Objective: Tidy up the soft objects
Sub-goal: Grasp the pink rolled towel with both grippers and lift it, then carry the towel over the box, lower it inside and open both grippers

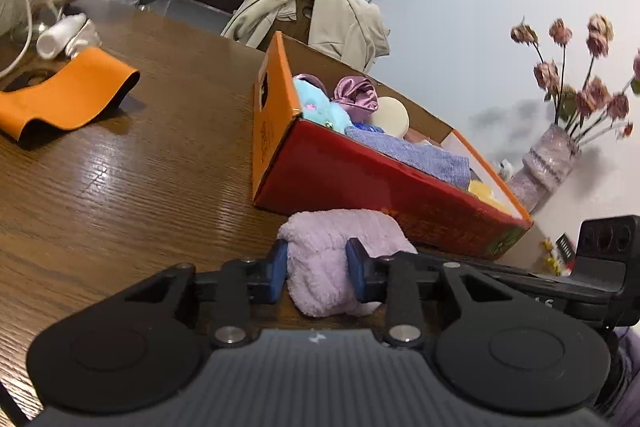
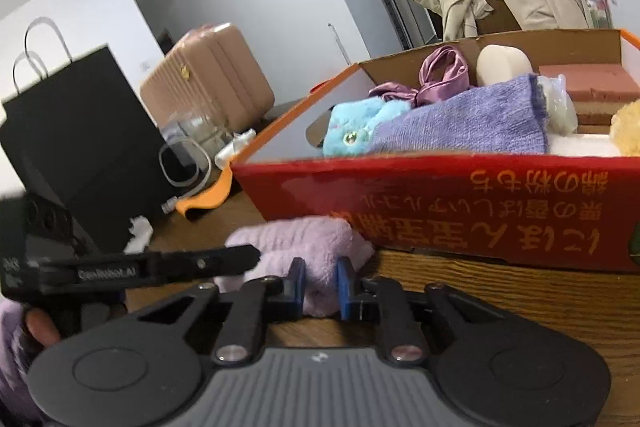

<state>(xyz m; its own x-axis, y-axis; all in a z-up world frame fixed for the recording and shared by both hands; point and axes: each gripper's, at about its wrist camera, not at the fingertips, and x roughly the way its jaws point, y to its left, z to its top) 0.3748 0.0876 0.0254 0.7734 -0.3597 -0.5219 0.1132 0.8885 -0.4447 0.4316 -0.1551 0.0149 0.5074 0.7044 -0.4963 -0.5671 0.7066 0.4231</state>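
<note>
Both grippers tilt downward over the wooden table [image 1: 120,167]. The left gripper [image 1: 317,269] and right gripper [image 2: 320,285] each clamp the lilac towel [image 1: 340,259] lying beside the red box [image 1: 360,183], which holds a purple cloth [image 2: 460,123] and blue plush [image 2: 352,127].

Right tool [image 2: 320,281] pinching lilac towel [image 2: 304,247]

You've got a coat [image 1: 320,11] on a chair, vase [image 1: 552,155] of dried flowers, suitcase [image 2: 208,75], black bag [image 2: 80,131].
</note>
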